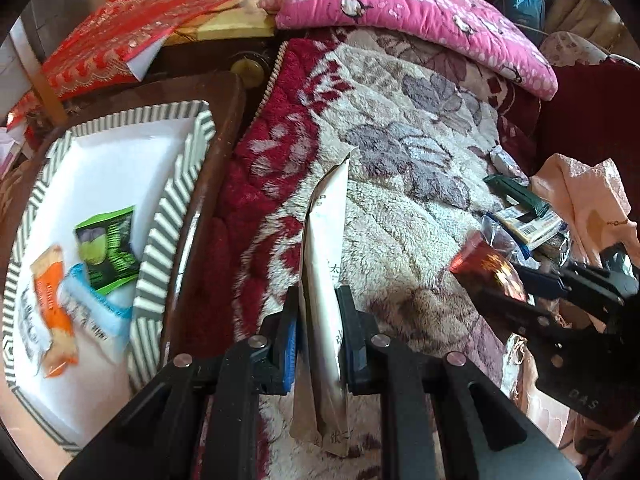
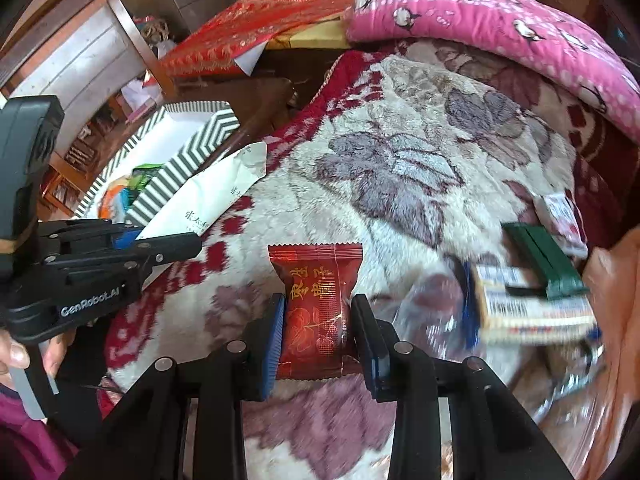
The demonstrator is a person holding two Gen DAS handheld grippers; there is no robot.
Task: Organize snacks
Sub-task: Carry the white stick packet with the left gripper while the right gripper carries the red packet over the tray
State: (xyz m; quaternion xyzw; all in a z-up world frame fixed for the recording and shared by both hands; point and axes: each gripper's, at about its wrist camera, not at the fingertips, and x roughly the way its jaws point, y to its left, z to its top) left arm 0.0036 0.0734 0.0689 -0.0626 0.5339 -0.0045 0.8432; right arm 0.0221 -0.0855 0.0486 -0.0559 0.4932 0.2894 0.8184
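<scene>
My left gripper is shut on a long white and brown paper sachet, held edge-on above the floral blanket; it also shows in the right wrist view. My right gripper is shut on a dark red snack packet with gold characters, also seen in the left wrist view. A striped box at the left holds a green packet, an orange packet and a blue-edged packet. The box also shows in the right wrist view.
A pile of loose snacks lies at the right on the blanket: a dark green box, a barcode box and clear wrappers. A pink pillow lies at the back. A red cloth covers furniture behind the striped box.
</scene>
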